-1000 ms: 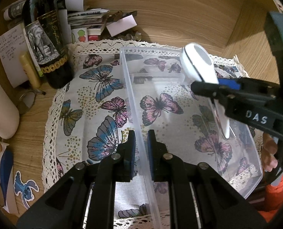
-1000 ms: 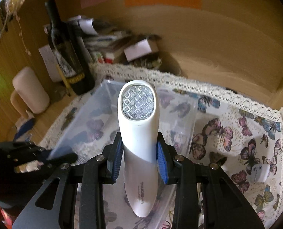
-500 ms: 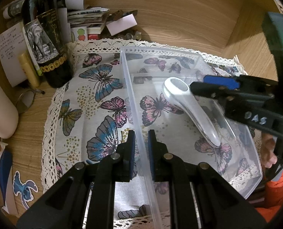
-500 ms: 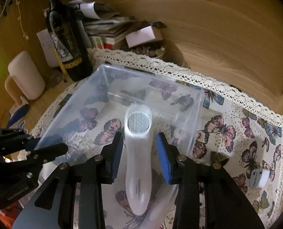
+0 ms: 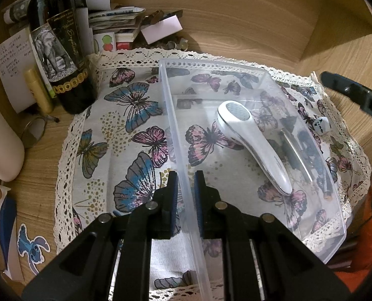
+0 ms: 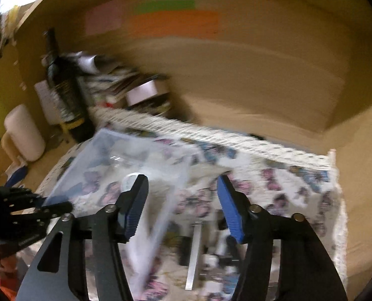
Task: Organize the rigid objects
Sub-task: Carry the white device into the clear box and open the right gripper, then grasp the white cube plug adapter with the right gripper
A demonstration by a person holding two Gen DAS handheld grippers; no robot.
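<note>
A clear plastic bin [image 5: 172,115] sits on a butterfly-print cloth [image 5: 125,135]. A white handheld device [image 5: 251,143] lies inside the bin, its round head toward the back. My left gripper [image 5: 186,188] is shut on the bin's left wall. My right gripper [image 6: 182,200] is open and empty, raised above the bin's right side; its view is motion-blurred. In that view the bin [image 6: 115,160] is at lower left and part of the white device [image 6: 129,181] shows behind the left finger. The right gripper's tip [image 5: 349,92] shows at the right of the left wrist view.
A dark wine bottle [image 5: 60,47], stacked papers [image 5: 115,22] and a cream cylinder [image 5: 0,148] stand at the back left. A small white die-like object [image 5: 321,125] lies on the cloth right of the bin. Several small items and a metal strip [image 6: 194,255] lie beside the bin.
My right gripper let go of the white device, which now lies in the bin. The gripper opened wider and pulled up and to the right. The left gripper has not moved.
</note>
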